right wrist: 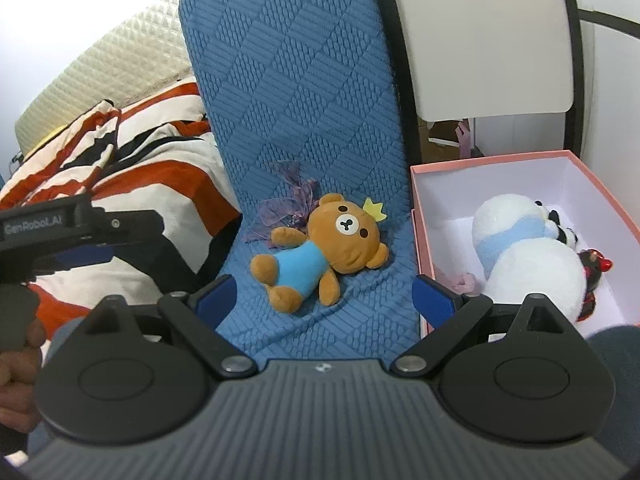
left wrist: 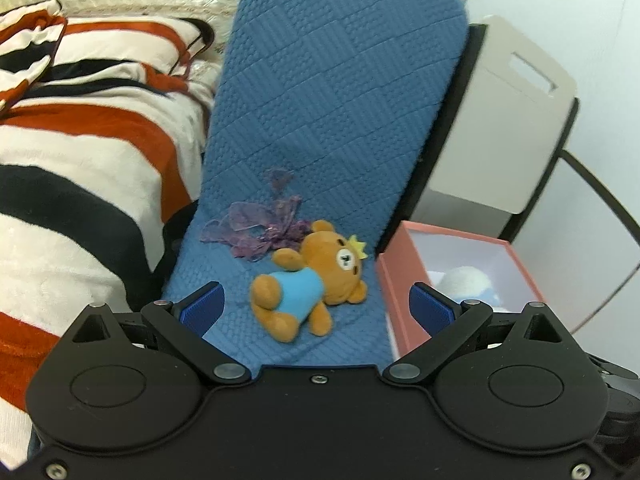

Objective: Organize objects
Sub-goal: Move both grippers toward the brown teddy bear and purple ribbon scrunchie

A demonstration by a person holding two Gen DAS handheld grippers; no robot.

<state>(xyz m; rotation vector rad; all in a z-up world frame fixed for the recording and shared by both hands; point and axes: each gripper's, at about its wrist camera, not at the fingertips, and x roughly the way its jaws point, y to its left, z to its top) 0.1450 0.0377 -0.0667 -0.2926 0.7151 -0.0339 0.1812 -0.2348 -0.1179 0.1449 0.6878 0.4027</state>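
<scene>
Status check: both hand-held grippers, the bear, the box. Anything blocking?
Left hand-held gripper open, empty. Right hand-held gripper open, empty. Brown bear lying on blue cushion, purple ribbon behind it. Pink box open beside, white plush inside. Nothing blocking.

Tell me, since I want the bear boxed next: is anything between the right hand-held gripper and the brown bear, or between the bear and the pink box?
Nothing visible blocks either path. The right hand-held gripper is open, with only bare blue cushion before the brown bear. The purple ribbon lies behind the bear. The pink box is open-topped; a white plush fills part of it.
</scene>
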